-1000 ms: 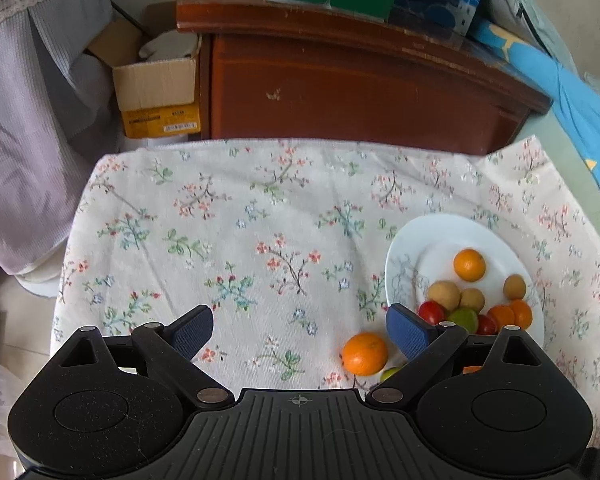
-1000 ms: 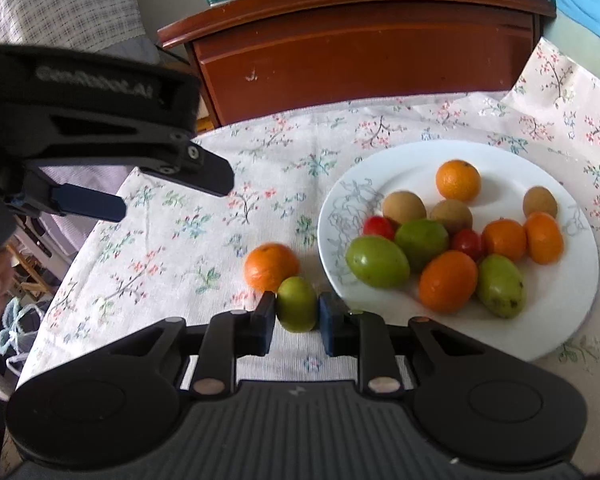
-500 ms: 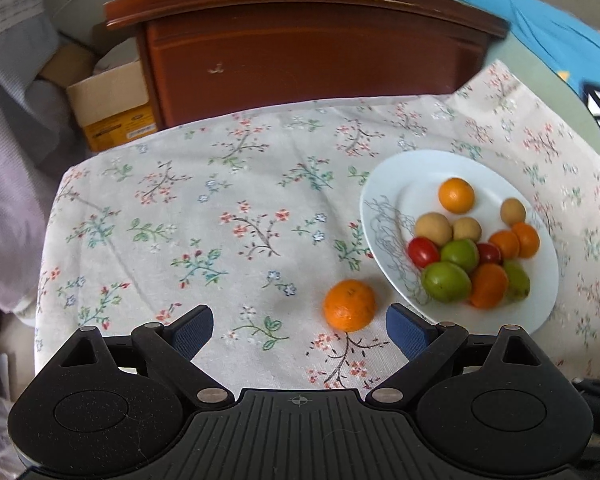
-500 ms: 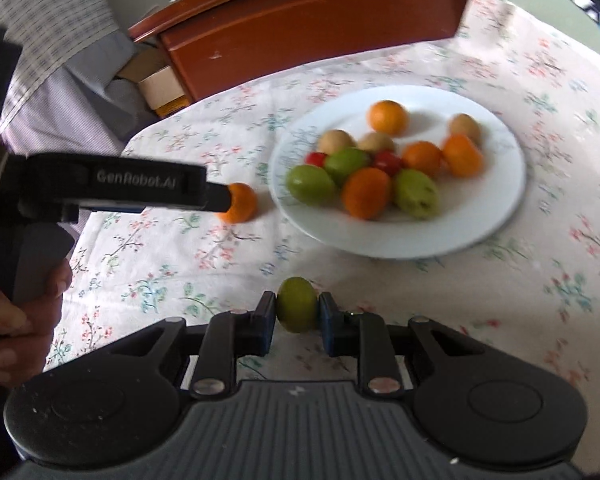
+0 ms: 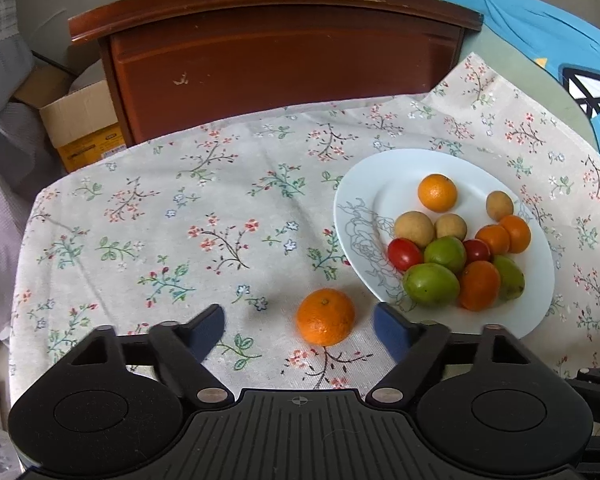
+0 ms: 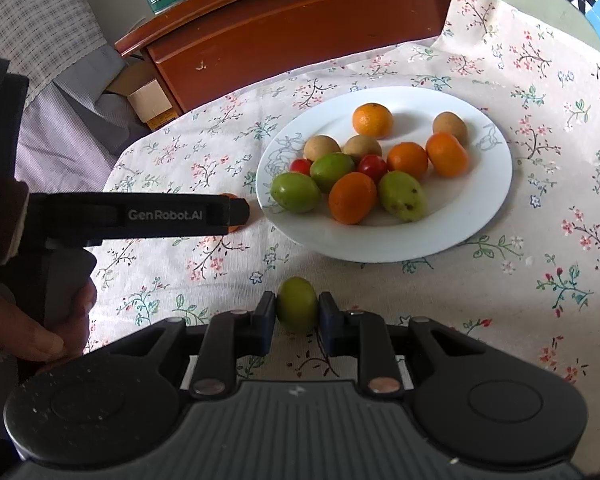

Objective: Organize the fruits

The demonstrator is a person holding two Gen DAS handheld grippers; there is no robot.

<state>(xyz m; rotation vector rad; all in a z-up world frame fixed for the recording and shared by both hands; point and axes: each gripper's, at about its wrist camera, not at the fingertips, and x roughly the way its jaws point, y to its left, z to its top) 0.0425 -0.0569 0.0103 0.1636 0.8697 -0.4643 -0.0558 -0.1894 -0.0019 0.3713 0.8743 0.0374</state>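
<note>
My left gripper is down over the floral tablecloth, and its jaws have just been closing in, though they stand apart with a gap on either side of the loose mandarin. That mandarin sits on the cloth between the two blue pads, nearer the right-hand one, and neither pad is pressing on it. Just to its right is the white plate, close but not touching the fruit.

Over on my right gripper, the pads are pinched tight on a small green fruit, one pad on each flank. Whether it is lifted clear of the cloth I cannot tell; it is on the near side of the plate, apart from its rim.

On the plate the pile is building: three green fruits like the one I hold, two red cherry tomatoes, three pale brown round fruits, and four orange citrus, one mandarin alone at the far side.

From the right wrist view, my left hand wraps the handle of its gripper, and the long black body marked GenRobot.AI reaches across toward the plate, hiding nearly all of the loose mandarin behind its tip. Beyond the table stands a reddish-brown wooden cabinet, with a cardboard box beside it.
</note>
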